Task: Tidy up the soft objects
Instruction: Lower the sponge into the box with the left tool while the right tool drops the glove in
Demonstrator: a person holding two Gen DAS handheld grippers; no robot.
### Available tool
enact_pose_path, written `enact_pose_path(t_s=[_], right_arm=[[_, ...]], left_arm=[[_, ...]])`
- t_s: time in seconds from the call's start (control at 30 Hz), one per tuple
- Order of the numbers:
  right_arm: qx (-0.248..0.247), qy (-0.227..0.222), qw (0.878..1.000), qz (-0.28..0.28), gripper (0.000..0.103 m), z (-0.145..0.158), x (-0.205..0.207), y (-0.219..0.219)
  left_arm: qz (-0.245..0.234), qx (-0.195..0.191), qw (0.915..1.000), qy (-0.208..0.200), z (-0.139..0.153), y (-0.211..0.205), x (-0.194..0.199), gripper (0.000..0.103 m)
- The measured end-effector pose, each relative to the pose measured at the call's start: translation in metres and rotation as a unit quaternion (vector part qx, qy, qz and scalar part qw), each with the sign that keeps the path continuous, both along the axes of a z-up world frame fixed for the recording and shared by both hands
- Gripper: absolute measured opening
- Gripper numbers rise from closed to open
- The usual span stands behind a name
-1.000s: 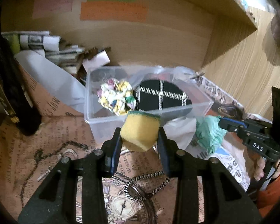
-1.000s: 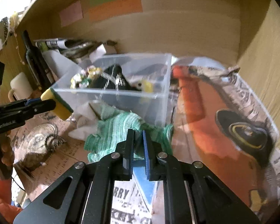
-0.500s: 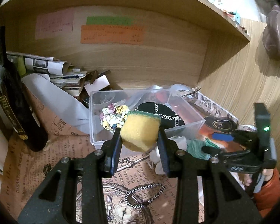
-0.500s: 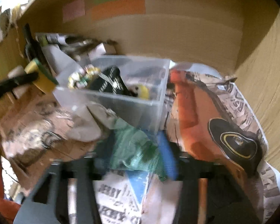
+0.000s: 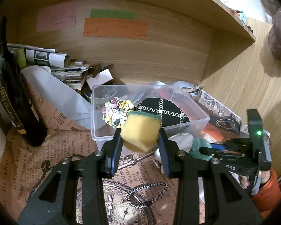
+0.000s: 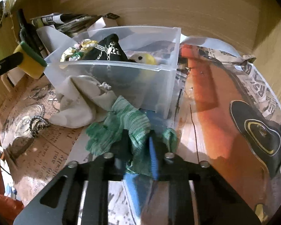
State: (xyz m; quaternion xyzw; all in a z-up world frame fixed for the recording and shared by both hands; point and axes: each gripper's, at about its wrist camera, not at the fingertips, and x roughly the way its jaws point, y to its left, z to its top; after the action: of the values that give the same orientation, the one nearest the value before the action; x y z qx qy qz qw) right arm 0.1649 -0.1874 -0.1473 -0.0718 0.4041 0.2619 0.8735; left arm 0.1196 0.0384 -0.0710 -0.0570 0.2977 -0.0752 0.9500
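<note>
My left gripper (image 5: 140,140) is shut on a yellow sponge (image 5: 140,133) with a green top, held in the air before the clear plastic bin (image 5: 103,136); the sponge also shows in the right wrist view (image 6: 30,63). The bin (image 6: 121,86) holds a floral scrunchie (image 5: 116,110), a black studded pouch (image 5: 164,110) and a yellow-headed plush (image 6: 146,58). My right gripper (image 6: 138,150) is down on a green knit cloth (image 6: 121,127), fingers around a fold of it. A beige cloth (image 6: 80,97) lies beside the green one.
A dark bottle (image 5: 11,97) stands at the left. Rolled papers (image 5: 52,60) are stacked at the back. A beaded chain (image 5: 148,191) lies on the printed paper. An orange and black printed sheet (image 6: 224,103) covers the right side. Wooden walls close the nook.
My right gripper opened from shut, moved forward and came down around the green cloth. My left gripper rose and pulled back a little with the sponge.
</note>
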Motion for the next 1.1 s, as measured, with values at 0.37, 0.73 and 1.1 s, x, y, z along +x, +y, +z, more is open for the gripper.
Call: enact_pose_path(t_s=[0.37, 0.73, 1.1], right_arm=[[0.04, -0.095, 0.994, -0.023, 0.014, 0.062, -0.028, -0.018], [0.072, -0.191, 0.977, -0.054, 0.014, 0.109, -0.002, -0.005], [0.052, -0.176, 0.982, -0.039, 0.014, 0.095, 0.051, 0.03]], left_arm=[[0.011, 0.004, 0.9996, -0.027, 0.019, 0.002, 0.01, 0.037], [0.014, 0.004, 0.9996, -0.024, 0.026, -0.001, 0.042, 0.037], [-0.018, 0.013, 0.9991, 0.035, -0.002, -0.017, 0.081, 0.037]])
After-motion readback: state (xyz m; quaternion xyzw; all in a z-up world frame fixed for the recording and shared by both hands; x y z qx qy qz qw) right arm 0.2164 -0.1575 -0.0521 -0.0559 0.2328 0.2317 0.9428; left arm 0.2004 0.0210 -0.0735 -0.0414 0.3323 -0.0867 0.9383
